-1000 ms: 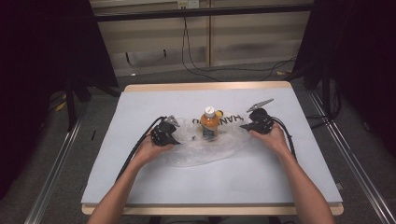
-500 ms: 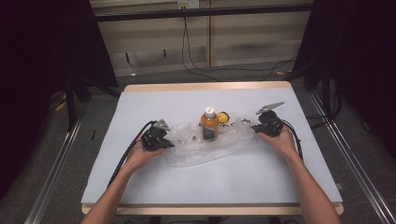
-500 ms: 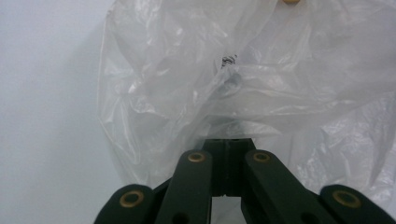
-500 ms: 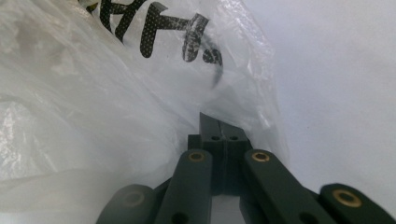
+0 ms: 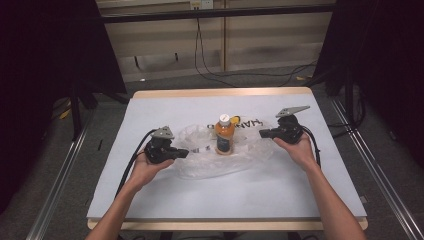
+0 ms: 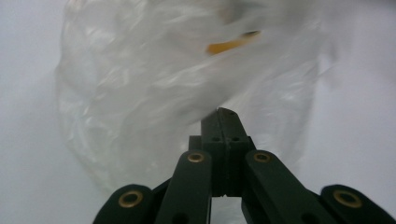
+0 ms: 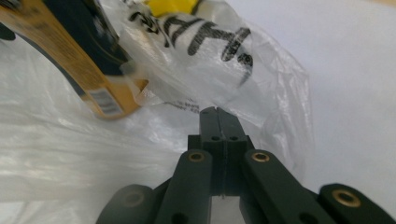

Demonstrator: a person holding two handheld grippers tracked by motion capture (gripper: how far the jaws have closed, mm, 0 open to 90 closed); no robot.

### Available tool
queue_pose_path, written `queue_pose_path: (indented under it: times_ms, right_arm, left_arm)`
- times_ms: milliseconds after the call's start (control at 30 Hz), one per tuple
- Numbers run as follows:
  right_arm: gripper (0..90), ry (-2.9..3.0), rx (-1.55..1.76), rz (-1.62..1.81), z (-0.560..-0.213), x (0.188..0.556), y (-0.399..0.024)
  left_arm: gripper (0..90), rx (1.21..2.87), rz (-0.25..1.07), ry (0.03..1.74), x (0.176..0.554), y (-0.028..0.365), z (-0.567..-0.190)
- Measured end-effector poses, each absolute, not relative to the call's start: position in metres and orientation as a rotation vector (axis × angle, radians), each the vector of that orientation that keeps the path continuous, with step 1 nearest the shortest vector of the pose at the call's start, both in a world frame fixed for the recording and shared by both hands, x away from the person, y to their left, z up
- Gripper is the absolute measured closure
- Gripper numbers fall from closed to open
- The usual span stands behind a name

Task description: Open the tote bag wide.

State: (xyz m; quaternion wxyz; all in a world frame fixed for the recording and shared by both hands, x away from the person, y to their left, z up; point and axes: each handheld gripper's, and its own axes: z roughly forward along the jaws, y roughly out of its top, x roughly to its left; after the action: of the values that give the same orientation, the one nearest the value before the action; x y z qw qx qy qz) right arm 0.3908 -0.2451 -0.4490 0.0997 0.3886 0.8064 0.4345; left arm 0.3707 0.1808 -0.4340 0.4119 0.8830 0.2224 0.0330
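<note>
Both hand-held grippers (image 5: 184, 154) (image 5: 263, 133), clamped on the plastic bag (image 5: 200, 165), have spread apart.

Black grippers (image 5: 262, 134), brass-ringed screws, grey three-cornered plates, trailing black cables, bare forearms

On the table (image 5: 150, 200): 1 bottle (image 5: 225, 136), orange with a white cap, and 1 clear plastic bag (image 5: 210, 162) with black lettering. 2 grippers are there, 1 left gripper (image 5: 184, 153) and 1 right gripper (image 5: 263, 133), each with 2 black jaws pressed together. 2 hands, 1 per gripper.
</note>
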Motion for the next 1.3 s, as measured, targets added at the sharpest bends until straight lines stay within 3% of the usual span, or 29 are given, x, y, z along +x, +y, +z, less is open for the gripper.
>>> queue_pose_path:
  times_ms: [333, 667, 800, 1100, 1300]
  right_arm:
    - [90.0, 2.504, 1.004, 1.277, -0.414, 0.403, -0.208]
    - [90.0, 2.774, 1.011, 1.075, -0.451, 0.437, -0.162]
    - [90.0, 2.832, 1.032, 1.018, -0.467, 0.441, -0.157]
    - [90.0, 2.784, 1.118, 0.958, -0.472, 0.459, -0.151]
    - [90.0, 2.681, 1.180, 0.852, -0.470, 0.487, -0.145]
  left_arm:
    - [90.0, 2.318, 0.080, 0.414, 0.370, 0.127, -0.408]
    - [90.0, 2.493, 0.005, 0.539, 0.413, 0.085, -0.448]
    - [90.0, 2.510, -0.028, 0.511, 0.404, 0.082, -0.464]
    - [90.0, 2.605, -0.065, 0.371, 0.372, 0.074, -0.459]
    - [90.0, 2.658, -0.044, 0.227, 0.325, 0.065, -0.456]
